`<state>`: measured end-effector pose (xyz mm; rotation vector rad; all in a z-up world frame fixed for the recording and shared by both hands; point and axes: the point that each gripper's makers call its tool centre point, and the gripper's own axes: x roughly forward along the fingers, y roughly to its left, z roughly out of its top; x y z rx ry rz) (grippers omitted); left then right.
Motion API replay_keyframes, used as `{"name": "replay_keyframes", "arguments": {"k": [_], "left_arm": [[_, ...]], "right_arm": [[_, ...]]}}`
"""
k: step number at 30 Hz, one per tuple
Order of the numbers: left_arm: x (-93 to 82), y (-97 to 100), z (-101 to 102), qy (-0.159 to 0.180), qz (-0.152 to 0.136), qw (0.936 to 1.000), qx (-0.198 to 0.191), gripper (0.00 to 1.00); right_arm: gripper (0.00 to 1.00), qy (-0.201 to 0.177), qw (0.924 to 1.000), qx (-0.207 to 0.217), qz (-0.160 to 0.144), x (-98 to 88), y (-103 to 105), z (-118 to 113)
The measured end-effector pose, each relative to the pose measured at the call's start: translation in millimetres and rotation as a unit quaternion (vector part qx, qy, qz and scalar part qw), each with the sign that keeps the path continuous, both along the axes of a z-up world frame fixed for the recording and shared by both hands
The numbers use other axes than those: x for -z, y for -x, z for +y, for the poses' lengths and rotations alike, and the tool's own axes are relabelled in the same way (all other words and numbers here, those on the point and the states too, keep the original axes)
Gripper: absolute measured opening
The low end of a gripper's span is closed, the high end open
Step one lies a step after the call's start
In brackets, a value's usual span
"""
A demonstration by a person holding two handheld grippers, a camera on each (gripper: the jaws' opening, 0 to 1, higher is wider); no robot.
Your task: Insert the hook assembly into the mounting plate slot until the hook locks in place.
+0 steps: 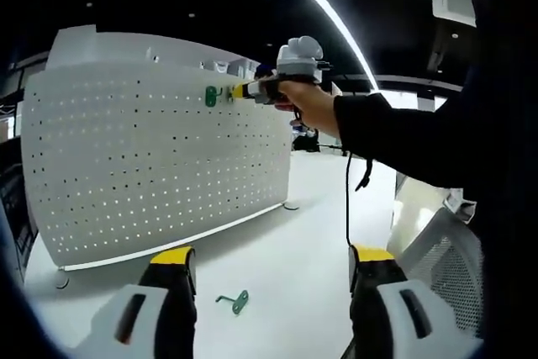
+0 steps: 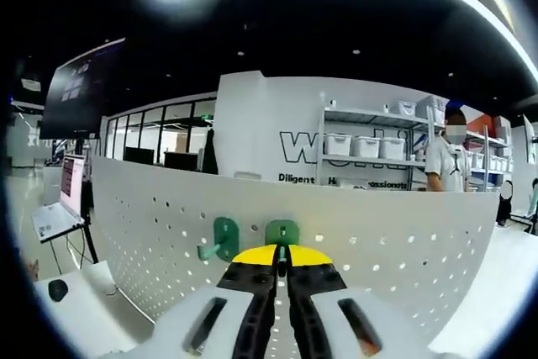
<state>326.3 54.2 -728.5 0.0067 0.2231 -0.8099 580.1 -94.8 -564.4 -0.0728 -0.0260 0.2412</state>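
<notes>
A white pegboard mounting plate stands upright on the white table. One green hook hangs on its upper part. The right gripper, held by a person's hand, presses against the board just right of that hook. In the right gripper view the mounted green hook sits left of a second green hook, and my right gripper is shut on that second hook at the pegboard. My left gripper hangs open above the table. A third green hook lies flat on the table between its jaws.
The person's dark sleeve crosses the right side, with a cable hanging from it. A perforated white chair stands at the right. Shelves with bins and a person stand behind the board. A laptop sits at the left.
</notes>
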Motion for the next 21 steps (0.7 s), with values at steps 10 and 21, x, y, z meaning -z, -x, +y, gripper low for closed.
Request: {"name": "replay_keyframes", "arguments": {"k": [10,21], "left_arm": [[0.4,0.4,-0.6,0.002,0.002,1.0,0.003,0.75],[-0.3,0.1,0.4,0.006,0.004,1.0,0.001,0.74]], "right_arm": [[0.0,-0.003,0.9999,0.007,-0.007,3.8,-3.1,0.0],[0.01,0.033,0.9989,0.024,-0.024,5.0,-4.9,2.4]]}}
